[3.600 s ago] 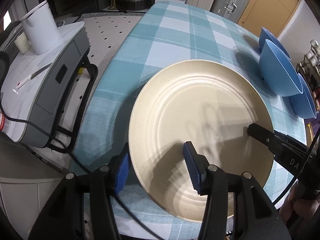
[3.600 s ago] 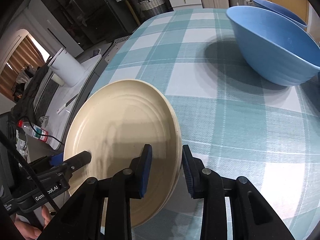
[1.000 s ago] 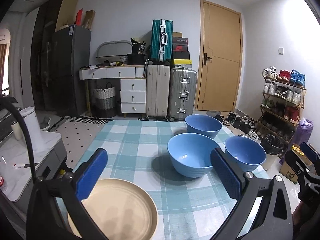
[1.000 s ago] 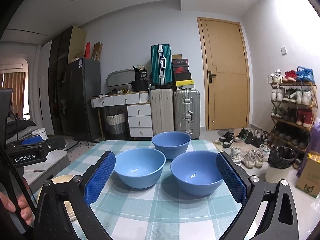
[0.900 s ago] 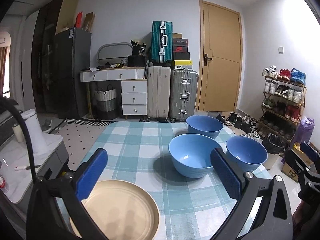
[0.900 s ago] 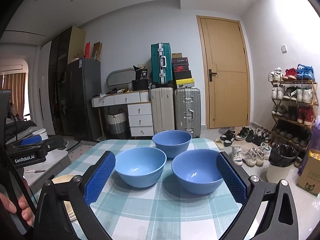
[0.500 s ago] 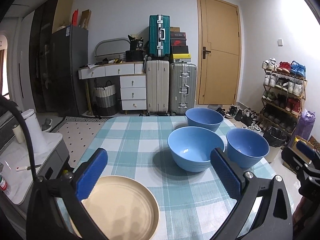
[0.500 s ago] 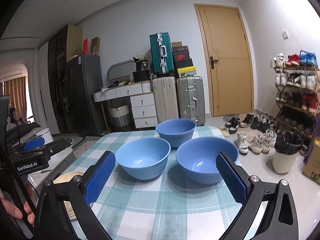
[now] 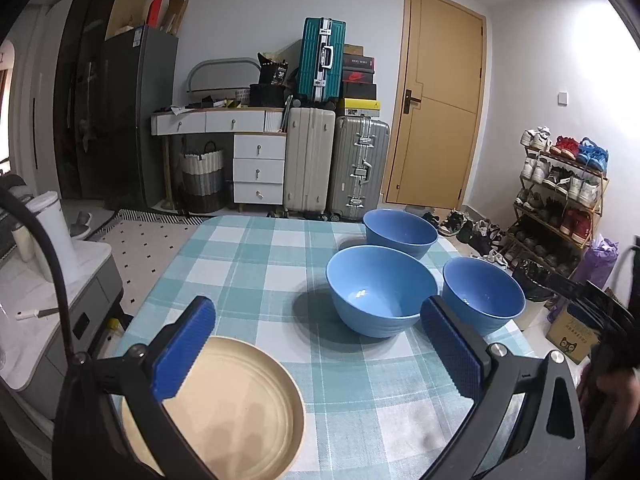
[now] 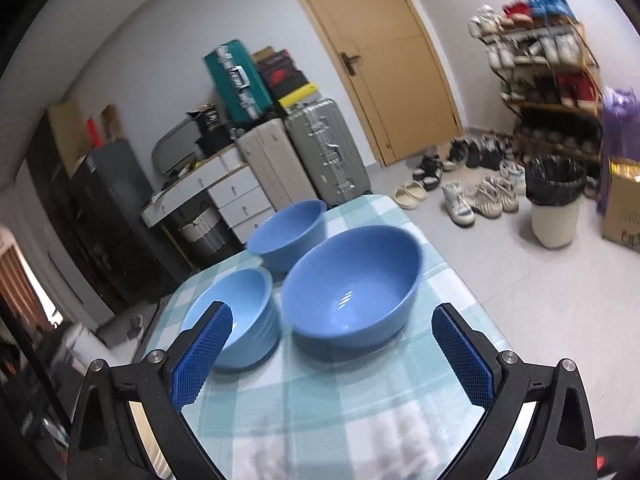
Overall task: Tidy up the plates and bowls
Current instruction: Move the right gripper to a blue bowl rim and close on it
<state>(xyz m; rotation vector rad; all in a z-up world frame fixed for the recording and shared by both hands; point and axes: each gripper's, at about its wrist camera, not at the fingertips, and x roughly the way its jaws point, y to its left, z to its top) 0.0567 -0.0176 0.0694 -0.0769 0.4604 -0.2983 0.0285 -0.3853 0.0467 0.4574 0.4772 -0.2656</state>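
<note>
Blue round bowls, 3 of them (image 9: 380,292), sit near a cream round plate (image 9: 236,412) on the checked desk (image 9: 260,264). Left gripper (image 9: 320,354) and right gripper (image 10: 330,360) hover with jaws wide apart, holding nothing.

The left gripper (image 9: 318,350) hides part of the cream plate (image 9: 240,412); the right-wrist view is blurred.

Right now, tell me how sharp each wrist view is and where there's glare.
Left wrist view: sharp, fisheye-bent at the edges; a small highlight in the middle bowl, which casts a soft shadow on the tablecloth. Right wrist view: motion-blurred, worst on the shoe rack; glare spots inside the nearest bowl.
</note>
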